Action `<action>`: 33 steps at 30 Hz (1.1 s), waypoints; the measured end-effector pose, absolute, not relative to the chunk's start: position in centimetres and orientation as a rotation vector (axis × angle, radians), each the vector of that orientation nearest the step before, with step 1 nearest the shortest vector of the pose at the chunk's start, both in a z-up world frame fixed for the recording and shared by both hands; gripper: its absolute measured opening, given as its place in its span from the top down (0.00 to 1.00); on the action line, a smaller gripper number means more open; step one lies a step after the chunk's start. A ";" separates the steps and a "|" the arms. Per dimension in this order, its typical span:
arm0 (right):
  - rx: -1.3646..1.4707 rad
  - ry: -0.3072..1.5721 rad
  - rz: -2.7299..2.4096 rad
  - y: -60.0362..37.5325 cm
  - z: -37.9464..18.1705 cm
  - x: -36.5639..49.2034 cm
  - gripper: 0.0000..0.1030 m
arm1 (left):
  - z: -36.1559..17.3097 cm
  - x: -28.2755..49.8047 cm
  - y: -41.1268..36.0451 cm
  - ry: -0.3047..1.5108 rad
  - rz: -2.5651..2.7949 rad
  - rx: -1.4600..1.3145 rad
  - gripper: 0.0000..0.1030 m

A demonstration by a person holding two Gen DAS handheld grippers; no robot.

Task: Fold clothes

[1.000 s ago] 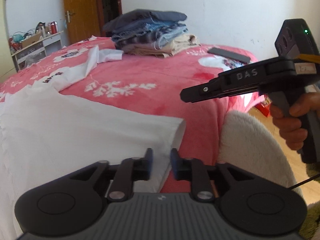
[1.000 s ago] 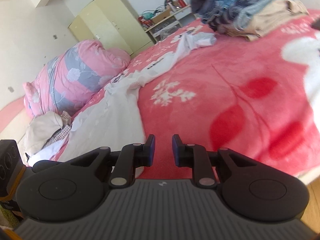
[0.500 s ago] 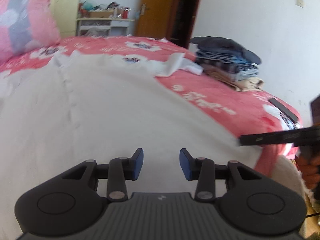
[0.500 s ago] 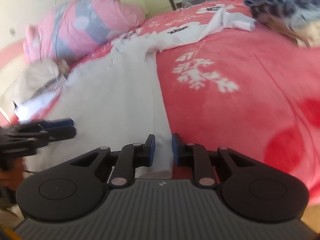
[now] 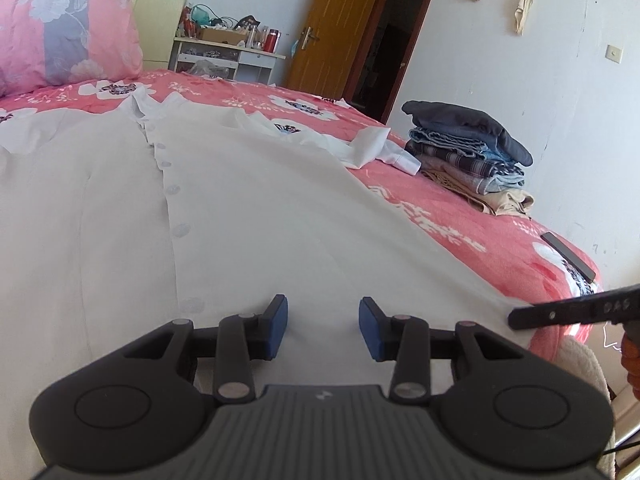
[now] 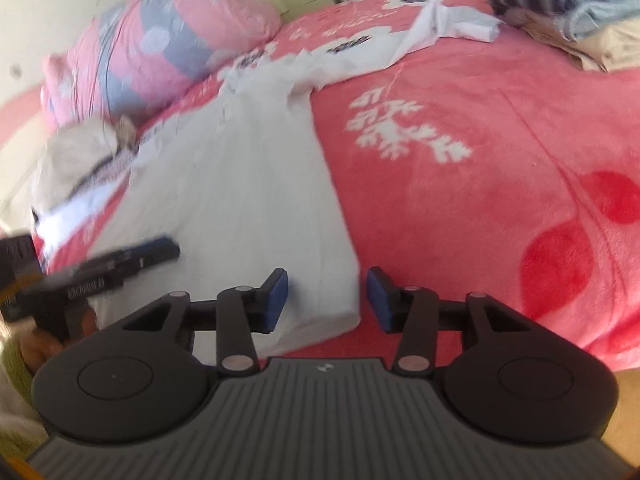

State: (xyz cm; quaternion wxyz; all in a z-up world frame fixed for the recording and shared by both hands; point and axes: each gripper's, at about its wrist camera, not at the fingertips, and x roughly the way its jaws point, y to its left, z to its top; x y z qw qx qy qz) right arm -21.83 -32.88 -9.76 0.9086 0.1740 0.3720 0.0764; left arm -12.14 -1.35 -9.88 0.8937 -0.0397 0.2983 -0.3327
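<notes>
A white button-up shirt (image 5: 260, 220) lies spread flat on the pink flowered bedspread (image 5: 480, 240), collar at the far end. My left gripper (image 5: 323, 326) hovers open over the near hem, just right of the button line, with nothing pinched. In the right wrist view the shirt (image 6: 260, 200) runs away from me, and my right gripper (image 6: 327, 296) stands open astride its near right corner; the pads do not press the cloth. The right gripper (image 5: 520, 317) shows side-on at that corner, and the left gripper (image 6: 168, 250) appears blurred at the shirt's left edge.
A stack of folded clothes (image 5: 468, 156) sits at the bed's far right, and a black flat device (image 5: 568, 256) lies near the right edge. A pink and grey pillow (image 6: 160, 40) and crumpled clothes (image 6: 80, 152) are at the left. A fluffy white seat (image 5: 584, 364) borders the bed.
The left gripper swung left from the shirt's right corner to over the middle of the hem and its jaws widened. The right gripper closed in on the shirt's corner and its jaws spread.
</notes>
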 end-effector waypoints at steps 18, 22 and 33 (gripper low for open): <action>0.752 0.601 -0.004 -36.2 -9.9 -26.4 0.87 | -9.6 -12.4 -0.8 0.609 -0.678 -0.066 0.61; 0.585 0.550 -0.064 -36.8 -7.9 -25.7 0.80 | -9.5 -12.4 -0.7 0.615 -0.670 -0.061 0.61; 0.138 0.520 0.250 -31.5 -1.5 -8.2 0.63 | -7.4 -9.8 0.2 0.577 -0.684 -0.080 0.60</action>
